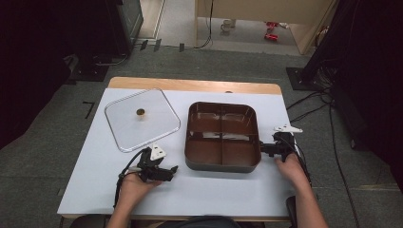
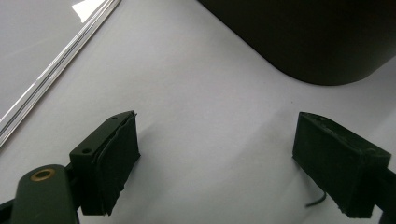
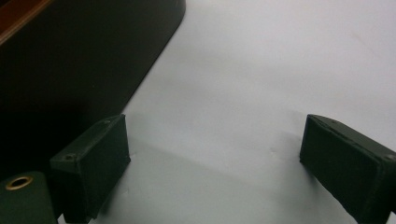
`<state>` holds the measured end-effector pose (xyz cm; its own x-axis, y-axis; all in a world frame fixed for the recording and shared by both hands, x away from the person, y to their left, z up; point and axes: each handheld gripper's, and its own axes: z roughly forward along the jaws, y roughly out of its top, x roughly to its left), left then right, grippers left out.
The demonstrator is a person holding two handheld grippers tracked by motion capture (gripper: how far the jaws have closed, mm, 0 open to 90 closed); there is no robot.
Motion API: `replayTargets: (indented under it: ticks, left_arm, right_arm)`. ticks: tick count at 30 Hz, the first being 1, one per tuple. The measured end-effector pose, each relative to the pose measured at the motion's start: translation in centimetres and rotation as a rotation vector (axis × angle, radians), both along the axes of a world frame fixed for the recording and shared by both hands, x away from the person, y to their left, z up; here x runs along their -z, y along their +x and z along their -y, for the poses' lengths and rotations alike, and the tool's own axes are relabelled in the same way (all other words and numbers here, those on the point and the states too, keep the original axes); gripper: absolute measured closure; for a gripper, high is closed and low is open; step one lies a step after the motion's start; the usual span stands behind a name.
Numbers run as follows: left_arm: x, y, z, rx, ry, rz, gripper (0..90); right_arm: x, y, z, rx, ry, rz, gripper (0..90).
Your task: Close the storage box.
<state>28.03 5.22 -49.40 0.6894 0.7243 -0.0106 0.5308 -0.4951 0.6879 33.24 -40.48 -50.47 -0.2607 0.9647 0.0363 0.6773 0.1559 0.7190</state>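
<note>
Both pairs of jaws stand spread and hold nothing: the left gripper [image 1: 172,169] rests low on the white table [image 1: 228,194] just off the near left corner of the brown four-compartment plastic tray [image 1: 222,136], and the right gripper [image 1: 264,148] sits just beside its right wall. I judge the tray is about to be gripped or covered, so the next move calls for closing on its rim or reaching for the clear square lid with a brass-coloured knob [image 1: 141,118]. The high view shows lid and compartments whole; the gripper views show bare table between the pads.
</note>
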Motion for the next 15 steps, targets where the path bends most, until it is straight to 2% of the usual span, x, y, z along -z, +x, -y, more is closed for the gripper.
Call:
replayTargets:
  ticks: [1, 2, 3, 4, 9, 11, 15]
  left_arm:
    - [-0.2, 0.2, 0.0, -0.001, 0.003, -0.024, 14.9]
    - [-0.2, 0.2, 0.0, -0.001, 0.003, -0.024, 15.1]
    - [-0.5, 0.6, -0.1, -0.001, -0.002, -0.057, 15.7]
    - [-0.5, 0.6, -0.1, -0.001, -0.002, -0.057, 15.7]
    - [-1.2, 1.4, -0.4, 0.041, -0.012, -0.132, 17.7]
    - [-1.5, 1.5, -0.6, 0.056, -0.013, -0.134, 24.1]
    - [-2.2, 1.8, -1.1, 0.069, -0.017, -0.108, 25.4]
  right_arm:
    - [0.0, 0.0, 0.0, 0.000, 0.000, 0.000, 7.7]
    - [0.0, 0.0, 0.0, 0.000, 0.000, 0.000, 7.7]
    - [0.0, 0.0, 0.0, 0.000, 0.000, 0.000, 7.7]
    - [0.0, 0.0, 0.0, 0.000, 0.000, 0.000, 7.7]
    - [0.0, 0.0, 0.0, 0.000, 0.000, 0.000, 7.6]
    - [0.0, 0.0, 0.0, 0.000, 0.000, 0.000, 7.7]
    - [0.0, 0.0, 0.0, 0.000, 0.000, 0.000, 7.7]
